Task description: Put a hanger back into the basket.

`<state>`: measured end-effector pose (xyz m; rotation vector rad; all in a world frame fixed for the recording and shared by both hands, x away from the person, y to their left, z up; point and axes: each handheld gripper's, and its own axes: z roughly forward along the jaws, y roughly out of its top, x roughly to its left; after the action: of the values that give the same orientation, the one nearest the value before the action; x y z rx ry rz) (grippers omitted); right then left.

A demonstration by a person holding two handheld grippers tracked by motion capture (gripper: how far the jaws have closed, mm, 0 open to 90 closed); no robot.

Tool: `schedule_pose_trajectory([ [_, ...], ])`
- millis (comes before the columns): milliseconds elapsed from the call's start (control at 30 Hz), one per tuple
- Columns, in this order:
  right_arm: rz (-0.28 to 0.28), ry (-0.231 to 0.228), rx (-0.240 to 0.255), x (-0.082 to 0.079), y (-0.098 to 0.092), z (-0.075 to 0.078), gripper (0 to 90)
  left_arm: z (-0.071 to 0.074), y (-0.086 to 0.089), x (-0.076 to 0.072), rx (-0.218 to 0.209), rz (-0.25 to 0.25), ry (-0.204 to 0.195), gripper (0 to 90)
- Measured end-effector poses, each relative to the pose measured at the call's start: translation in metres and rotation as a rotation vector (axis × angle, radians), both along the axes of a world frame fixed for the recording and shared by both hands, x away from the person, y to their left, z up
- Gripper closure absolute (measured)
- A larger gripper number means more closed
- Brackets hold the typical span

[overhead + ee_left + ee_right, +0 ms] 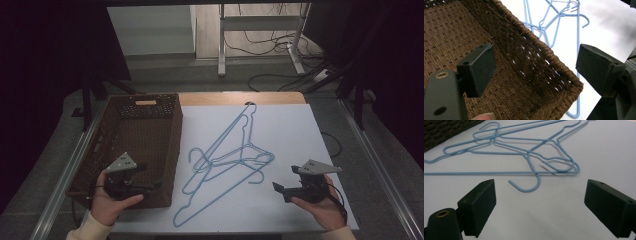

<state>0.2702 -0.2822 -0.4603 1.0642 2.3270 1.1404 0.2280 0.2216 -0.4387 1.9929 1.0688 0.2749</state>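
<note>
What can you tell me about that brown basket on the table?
The basket is a deep, rectangular box of dark brown woven fibre with a thick braided rim and a handle slot in its far end wall. Light shows through gaps in the weave. It stands upright at the left of the white sheet, open side up, with nothing showing inside. The blue hangers lie beside it, and one wire runs close along its near corner. The left claw hovers over that corner.

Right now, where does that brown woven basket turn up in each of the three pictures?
High view: the basket stands left of centre, beside the blue wire hangers.
Left gripper view: its inside and near corner take up the left and middle.
Right gripper view: a dark strip of its wall sits at top left.
Shared landmark: the hangers on the white sheet.
</note>
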Motion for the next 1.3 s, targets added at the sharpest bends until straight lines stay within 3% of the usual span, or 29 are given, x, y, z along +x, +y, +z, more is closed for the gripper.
schedule_pose_trajectory([
  [200, -0.018, 0.012, 0.015, 0.004, -0.003, 0.000, 14.5, 0.000, 0.001, 0.002, -0.002, 0.000, 0.005, 17.1],
  [733, -0.014, 0.043, -0.028, 0.019, 0.002, -0.001, 18.3, -0.001, 0.002, 0.001, -0.002, 0.003, 0.010, 17.6],
  [933, 0.014, 0.069, -0.056, 0.039, 0.012, 0.004, 24.1, 0.001, 0.004, -0.003, -0.011, 0.002, 0.007, 17.8],
  [1067, 0.009, 0.077, -0.082, 0.066, 0.025, 0.011, 27.7, 0.001, 0.004, -0.004, -0.017, 0.000, 0.007, 17.9],
  [1167, 0.009, 0.097, -0.130, 0.087, 0.035, 0.010, 29.2, 0.002, 0.005, -0.003, -0.020, -0.003, 0.008, 17.9],
  [1200, 0.009, 0.097, -0.130, 0.087, 0.035, 0.010, 29.2, 0.002, 0.005, -0.003, -0.020, -0.003, 0.008, 17.9],
  [1233, 0.010, 0.119, -0.145, 0.101, 0.040, 0.007, 31.8, 0.002, 0.005, -0.002, -0.026, 0.000, 0.010, 17.9],
  [1300, 0.006, 0.141, -0.164, 0.115, 0.044, 0.004, 34.2, 0.002, 0.006, -0.002, -0.027, -0.001, 0.009, 18.0],
])
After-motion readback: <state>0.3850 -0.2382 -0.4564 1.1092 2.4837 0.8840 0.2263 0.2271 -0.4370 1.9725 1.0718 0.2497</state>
